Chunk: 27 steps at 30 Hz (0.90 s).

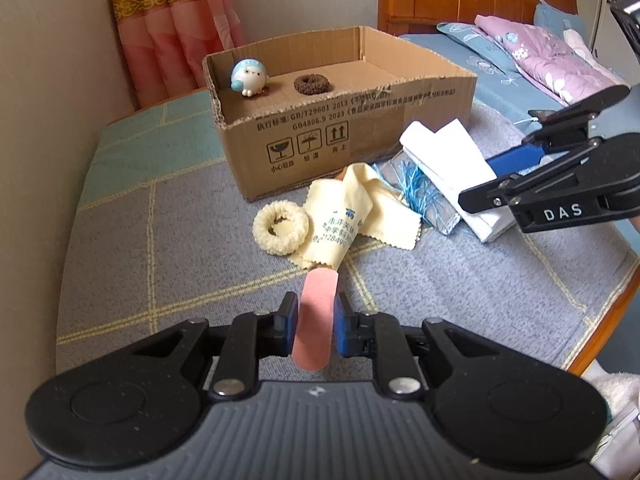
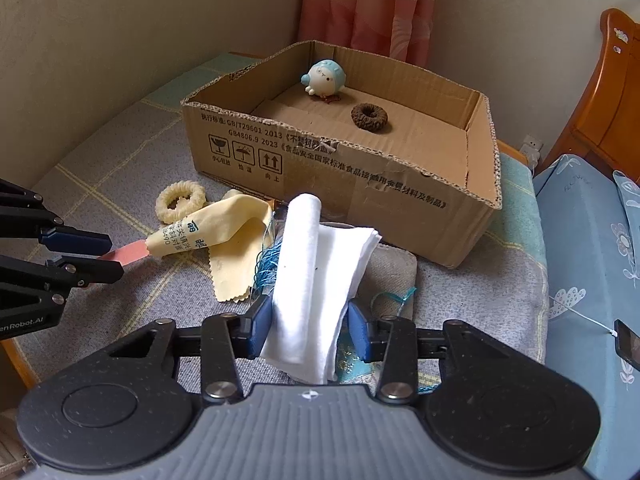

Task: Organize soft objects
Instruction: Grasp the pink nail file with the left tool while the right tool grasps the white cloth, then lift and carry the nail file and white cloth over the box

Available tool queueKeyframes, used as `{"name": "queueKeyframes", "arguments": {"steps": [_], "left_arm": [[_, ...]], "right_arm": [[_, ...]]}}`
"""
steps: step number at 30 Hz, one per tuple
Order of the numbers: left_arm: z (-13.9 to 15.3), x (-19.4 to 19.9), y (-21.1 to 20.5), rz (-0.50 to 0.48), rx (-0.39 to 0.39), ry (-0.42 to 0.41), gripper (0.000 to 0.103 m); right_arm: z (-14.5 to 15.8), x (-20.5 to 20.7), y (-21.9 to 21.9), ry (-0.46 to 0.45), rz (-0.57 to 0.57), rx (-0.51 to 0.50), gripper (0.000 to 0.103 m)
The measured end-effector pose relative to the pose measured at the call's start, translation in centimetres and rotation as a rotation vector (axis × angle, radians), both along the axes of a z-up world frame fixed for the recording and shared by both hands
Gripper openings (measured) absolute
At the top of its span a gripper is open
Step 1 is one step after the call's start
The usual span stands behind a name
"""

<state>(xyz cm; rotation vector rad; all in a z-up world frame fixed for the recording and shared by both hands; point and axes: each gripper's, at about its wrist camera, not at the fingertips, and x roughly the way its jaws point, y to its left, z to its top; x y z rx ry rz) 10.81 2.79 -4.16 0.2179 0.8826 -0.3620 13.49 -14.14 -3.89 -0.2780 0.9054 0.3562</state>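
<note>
Two grippers at a cardboard box [image 2: 360,176] on a grey checked mat [image 1: 160,240].

Left of the box's front, the left gripper [image 1: 316,328] has its fingers pressed on a pink strip [image 1: 316,320] whose far end sits under a yellow cloth [image 1: 340,216]. One cream ring [image 1: 280,228] lies just beside that cloth. To the right, the right gripper [image 2: 310,328] has its fingers clamped on a folded white cloth [image 2: 316,272], lying over blue threads [image 2: 266,268]. Inside the box sit one round blue-and-white toy [image 2: 324,78] and one brown ring [image 2: 368,114]. Behind the box hangs a pink curtain [image 2: 368,8]; right of it stands a bed [image 2: 592,216].
</note>
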Motion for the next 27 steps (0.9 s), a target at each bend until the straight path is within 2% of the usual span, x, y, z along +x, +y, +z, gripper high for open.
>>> {"name": "queueKeyframes", "arguments": {"steps": [5,19,20,23,27], "left_arm": [[0.2,0.1,0.0,0.002,-0.005,-0.005,0.017],[0.1,-0.1,0.2,0.007,-0.028,-0.001,0.017],[0.1,-0.1,0.2,0.006,-0.026,-0.001,0.017],[0.2,-0.1,0.2,0.001,-0.023,-0.002,0.018],[-0.4,0.0,0.2,-0.009,-0.014,0.016,0.018]], "right_arm": [[0.4,0.0,-0.5,0.011,-0.005,0.022,0.038],[-1.1,1.4,-0.1,0.045,-0.023,0.032,0.044],[-1.1,1.6,0.0,0.046,-0.028,0.028,0.043],[-0.9,1.5,0.1,0.038,-0.036,0.019,0.03],[-0.3,1.0,-0.3,0.021,-0.032,0.021,0.029]]}}
